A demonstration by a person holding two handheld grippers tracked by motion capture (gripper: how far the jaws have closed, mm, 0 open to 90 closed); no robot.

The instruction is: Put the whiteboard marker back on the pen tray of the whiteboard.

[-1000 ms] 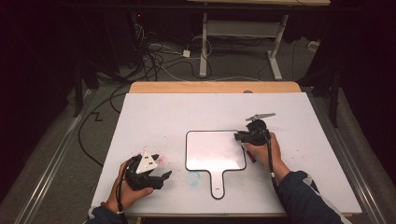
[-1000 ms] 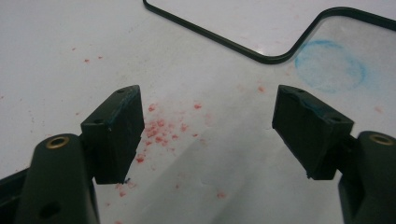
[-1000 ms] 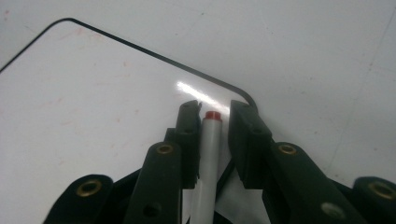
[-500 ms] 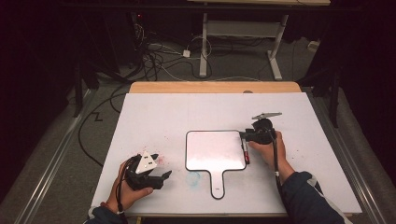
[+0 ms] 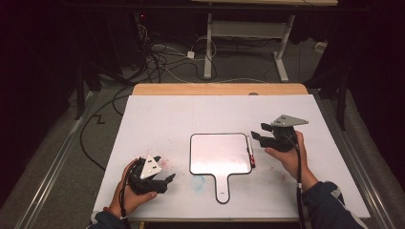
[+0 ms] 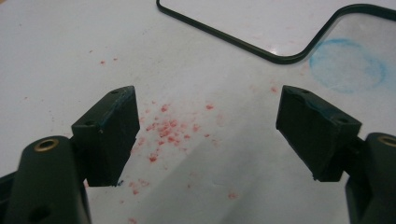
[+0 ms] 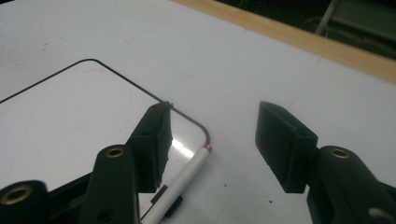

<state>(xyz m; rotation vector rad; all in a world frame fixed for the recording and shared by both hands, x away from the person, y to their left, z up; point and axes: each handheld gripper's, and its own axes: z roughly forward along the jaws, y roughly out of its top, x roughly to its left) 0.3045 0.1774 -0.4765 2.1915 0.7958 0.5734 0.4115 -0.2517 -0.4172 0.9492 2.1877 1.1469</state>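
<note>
The marker [image 5: 250, 150] lies flat on the table's white surface [image 5: 157, 119], right of centre in the high view, stretched along the right edge of the small whiteboard [image 5: 219, 153] and touching or just overlapping that edge. In the right gripper view the marker [image 7: 180, 186] shows low in the frame, a white barrel with a red band at its far end and a dark clip near the bottom, lying loose below the jaws with nothing pressing on it. The right gripper [image 5: 260, 135] sits just to the right of the marker in the high view, held in the person's right hand [image 5: 286, 155]; its jaws have just been opening and now stand well apart, gripping nothing, with bare table between the pads. The whiteboard, black-rimmed with a handle pointing to the bottom of the frame, sits at the centre of the table, and a faint blue ring [image 5: 198, 181] marks the surface by its lower left corner. Over at lower left, the left gripper [image 5: 168, 180] rests in the person's left hand [image 5: 131, 195], well apart from the whiteboard, jaws spread wide and empty. In the left gripper view, red specks [image 6: 166, 128] dot the table between its pads.
</note>
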